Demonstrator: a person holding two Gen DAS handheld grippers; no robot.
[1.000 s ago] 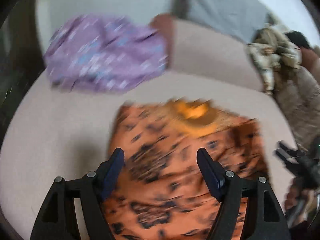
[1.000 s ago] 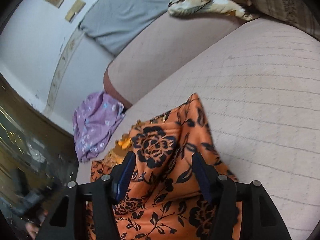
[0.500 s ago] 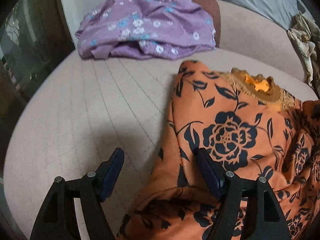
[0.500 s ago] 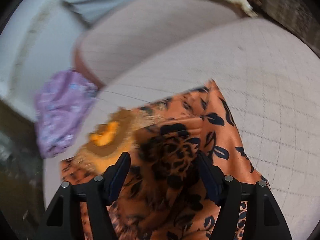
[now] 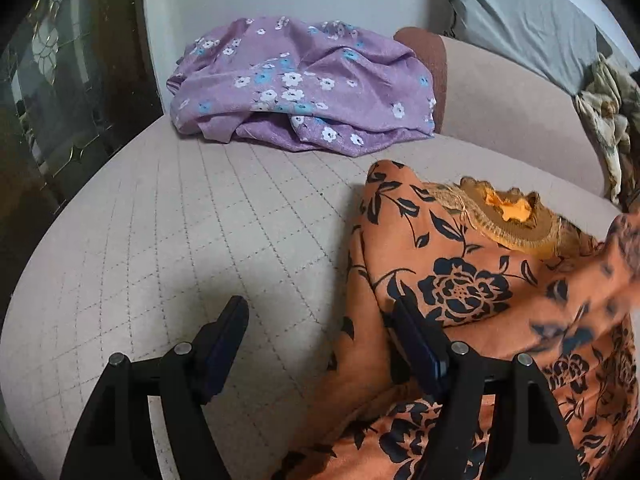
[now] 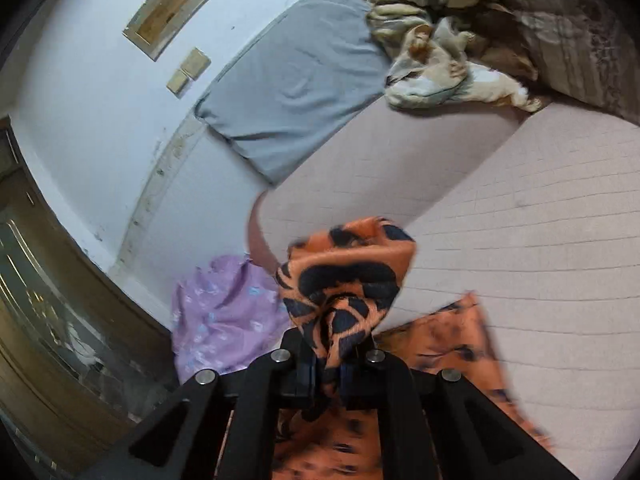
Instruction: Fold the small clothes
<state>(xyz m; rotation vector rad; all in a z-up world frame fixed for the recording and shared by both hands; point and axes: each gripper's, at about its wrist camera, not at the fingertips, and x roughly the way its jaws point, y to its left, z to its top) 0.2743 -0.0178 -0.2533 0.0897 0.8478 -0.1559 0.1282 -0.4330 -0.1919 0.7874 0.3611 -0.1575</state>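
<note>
The right gripper [image 6: 326, 364] has just snapped closed, and its jaws now pinch a bunched fold of the orange floral garment [image 6: 344, 280], which stands up in a twisted peak above the fingertips; half a second ago the same jaws stood wide over the cloth, which lay flat under them. The rest of that garment trails down and to the right of the gripper, blurred, onto the pale quilted cushion [image 6: 540, 240]. The left gripper [image 5: 320, 336] has its jaws spread wide with nothing pinched: its left finger hangs over bare cushion [image 5: 180, 240], its right finger [image 5: 416, 344] lies against the left edge of the orange floral garment [image 5: 460, 288], and whether it presses on the cloth cannot be told. In the left wrist view the garment's near edge has shifted little since half a second ago, but its right side now rises in a blurred band toward the frame edge. The fringed tan neckline with its yellow lining [image 5: 512, 216] shows at the far end of the garment. Beyond it, a crumpled purple flowered garment [image 5: 304, 84] lies at the far left of the cushion against the backrest, well apart from the orange one. A grey pillow [image 6: 296, 80] leans on the wall, and a heap of cream and brown cloth [image 6: 440, 48] sits at the far right.
</note>
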